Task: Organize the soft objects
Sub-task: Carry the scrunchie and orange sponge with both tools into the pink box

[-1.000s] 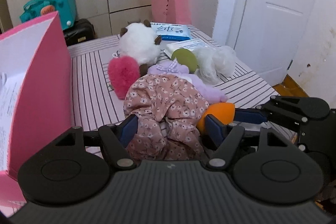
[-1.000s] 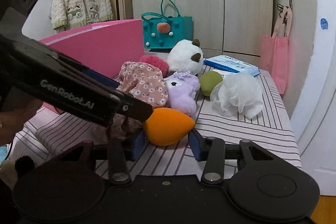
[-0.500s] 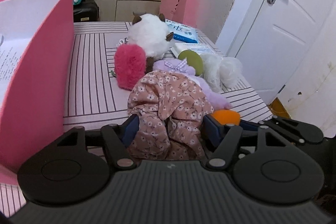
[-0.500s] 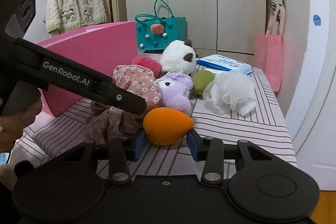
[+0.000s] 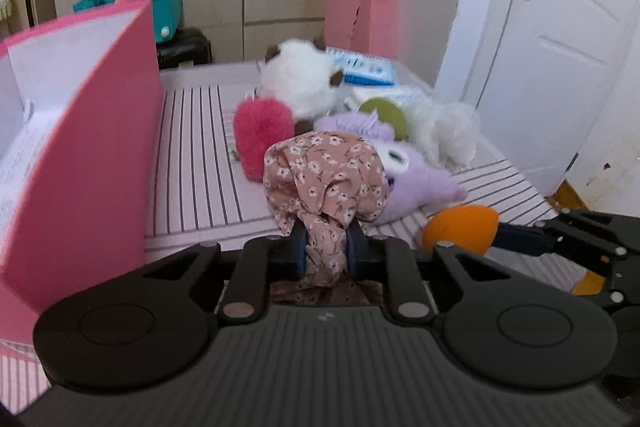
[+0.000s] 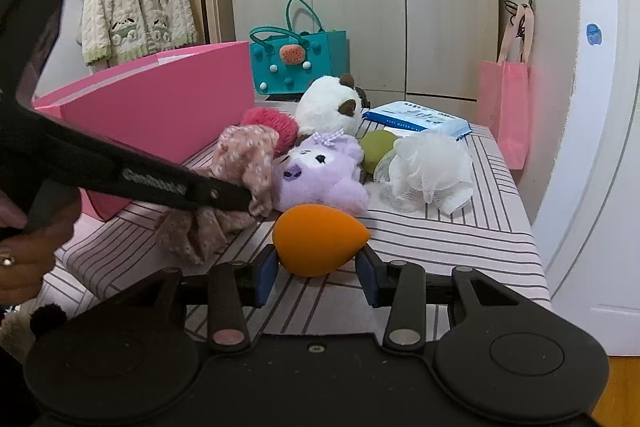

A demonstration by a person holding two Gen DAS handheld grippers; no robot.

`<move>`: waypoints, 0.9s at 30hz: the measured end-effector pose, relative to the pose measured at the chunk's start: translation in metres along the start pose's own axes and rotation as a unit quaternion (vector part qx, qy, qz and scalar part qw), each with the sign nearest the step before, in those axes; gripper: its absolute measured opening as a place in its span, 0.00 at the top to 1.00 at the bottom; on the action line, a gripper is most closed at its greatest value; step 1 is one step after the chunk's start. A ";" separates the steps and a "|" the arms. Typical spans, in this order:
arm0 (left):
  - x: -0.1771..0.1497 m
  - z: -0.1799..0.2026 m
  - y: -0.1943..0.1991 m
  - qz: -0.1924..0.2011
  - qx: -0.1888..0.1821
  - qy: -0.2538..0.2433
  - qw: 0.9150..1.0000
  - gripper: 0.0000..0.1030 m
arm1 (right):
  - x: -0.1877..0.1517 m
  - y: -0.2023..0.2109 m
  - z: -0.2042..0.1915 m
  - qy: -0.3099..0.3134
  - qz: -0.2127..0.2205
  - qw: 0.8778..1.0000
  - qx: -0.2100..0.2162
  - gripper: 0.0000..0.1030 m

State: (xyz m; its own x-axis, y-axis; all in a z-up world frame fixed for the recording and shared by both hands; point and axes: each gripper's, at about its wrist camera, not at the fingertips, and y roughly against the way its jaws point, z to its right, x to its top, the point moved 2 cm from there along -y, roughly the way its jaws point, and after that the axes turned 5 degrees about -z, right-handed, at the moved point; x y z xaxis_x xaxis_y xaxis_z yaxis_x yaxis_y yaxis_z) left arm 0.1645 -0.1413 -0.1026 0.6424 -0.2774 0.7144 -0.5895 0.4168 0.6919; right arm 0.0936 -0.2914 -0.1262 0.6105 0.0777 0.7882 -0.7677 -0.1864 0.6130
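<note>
text: none legible | left gripper (image 6: 252,201) lettering: blurred

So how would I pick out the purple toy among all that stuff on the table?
Start at the big pink box on the striped table, then look right to the heap of soft things. The purple toy lies in the middle, behind the orange sponge and beside the white mesh pouf. It alone has a face and a checked bow.

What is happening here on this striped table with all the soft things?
A person is sorting soft items with two handheld grippers. The left gripper is shut on the floral cloth. The right gripper is closed on the orange sponge. The purple plush and the other soft things lie on the table, beside the open pink box.
</note>
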 end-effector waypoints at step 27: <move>-0.053 -0.039 0.086 -0.179 -0.101 -0.012 0.979 0.83 | 0.025 0.023 -0.051 -0.012 -0.146 0.977 0.156 0.54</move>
State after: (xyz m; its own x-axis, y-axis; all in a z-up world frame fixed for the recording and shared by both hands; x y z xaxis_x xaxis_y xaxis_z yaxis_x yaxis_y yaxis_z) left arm 0.0989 -0.0575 -0.0849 0.7770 -0.4565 0.4335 -0.2179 0.4509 0.8656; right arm 0.0809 -0.2442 -0.0898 0.8014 0.1496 0.5791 -0.4664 -0.4498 0.7617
